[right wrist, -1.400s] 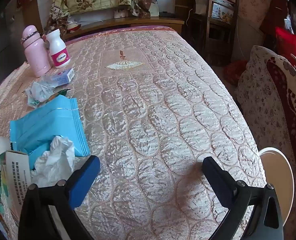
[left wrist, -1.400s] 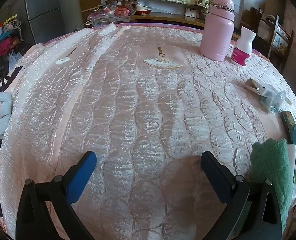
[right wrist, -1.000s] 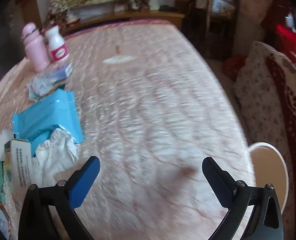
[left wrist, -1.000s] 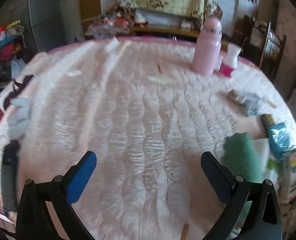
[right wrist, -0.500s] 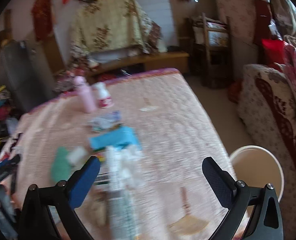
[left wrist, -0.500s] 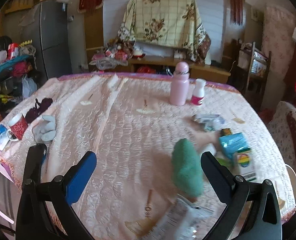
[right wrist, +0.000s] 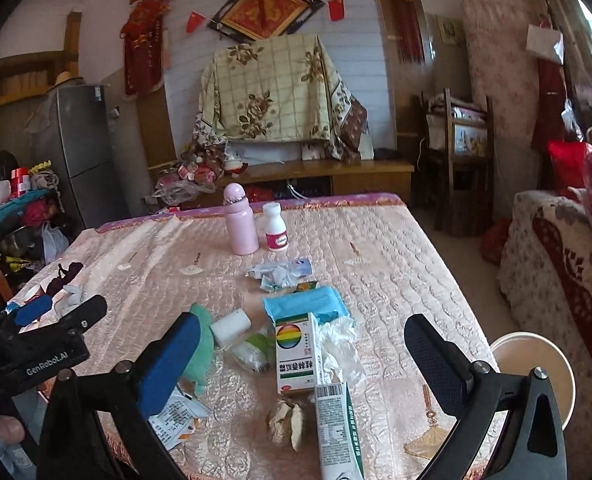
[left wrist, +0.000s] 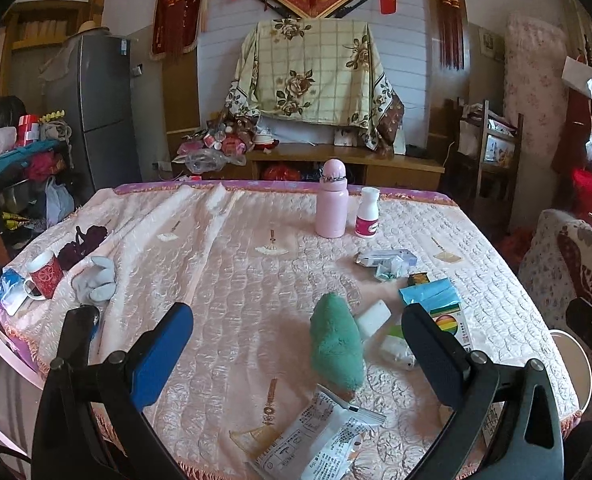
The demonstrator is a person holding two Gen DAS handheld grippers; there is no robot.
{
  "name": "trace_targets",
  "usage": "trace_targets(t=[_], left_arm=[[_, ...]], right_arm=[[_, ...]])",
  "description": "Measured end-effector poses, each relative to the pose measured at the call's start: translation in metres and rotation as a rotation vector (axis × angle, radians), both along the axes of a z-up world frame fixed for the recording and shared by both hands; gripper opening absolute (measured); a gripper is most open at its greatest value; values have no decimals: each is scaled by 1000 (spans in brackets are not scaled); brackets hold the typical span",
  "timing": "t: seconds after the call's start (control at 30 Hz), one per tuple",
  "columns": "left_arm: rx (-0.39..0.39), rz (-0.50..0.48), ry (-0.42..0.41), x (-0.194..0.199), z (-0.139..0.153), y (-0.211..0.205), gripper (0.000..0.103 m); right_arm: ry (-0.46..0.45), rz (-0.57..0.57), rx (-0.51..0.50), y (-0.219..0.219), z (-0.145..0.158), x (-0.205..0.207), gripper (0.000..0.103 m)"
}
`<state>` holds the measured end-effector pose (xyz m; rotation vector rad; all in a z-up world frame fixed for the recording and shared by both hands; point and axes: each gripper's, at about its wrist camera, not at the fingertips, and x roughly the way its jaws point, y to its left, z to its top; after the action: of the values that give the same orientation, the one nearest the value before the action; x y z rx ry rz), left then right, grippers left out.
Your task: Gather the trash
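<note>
The table (right wrist: 396,280) is covered in shiny pink cloth with round shapes. A pink bottle (right wrist: 240,220), a blue packet (right wrist: 308,300), a fluffy green cloth (left wrist: 336,344) and a white box (right wrist: 296,356) with rainbow stripes are seen. A red mug (left wrist: 46,274) is patterned white.

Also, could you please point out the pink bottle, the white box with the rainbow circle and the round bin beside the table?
Pink bottle (right wrist: 240,226), right wrist view, body.
White rainbow-circle box (right wrist: 296,354), right wrist view, top face.
Round bin (right wrist: 536,364), right wrist view, inside.
</note>
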<state>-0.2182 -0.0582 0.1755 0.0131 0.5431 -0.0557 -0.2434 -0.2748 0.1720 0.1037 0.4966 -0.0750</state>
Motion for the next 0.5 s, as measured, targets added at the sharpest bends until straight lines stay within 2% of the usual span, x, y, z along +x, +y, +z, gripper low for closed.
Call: trace_targets(t=[0.5], left_arm=[[-10,-2,-26,-9,5,-1,103]], right_arm=[[-23,-8,-58,10,0,-3,103]])
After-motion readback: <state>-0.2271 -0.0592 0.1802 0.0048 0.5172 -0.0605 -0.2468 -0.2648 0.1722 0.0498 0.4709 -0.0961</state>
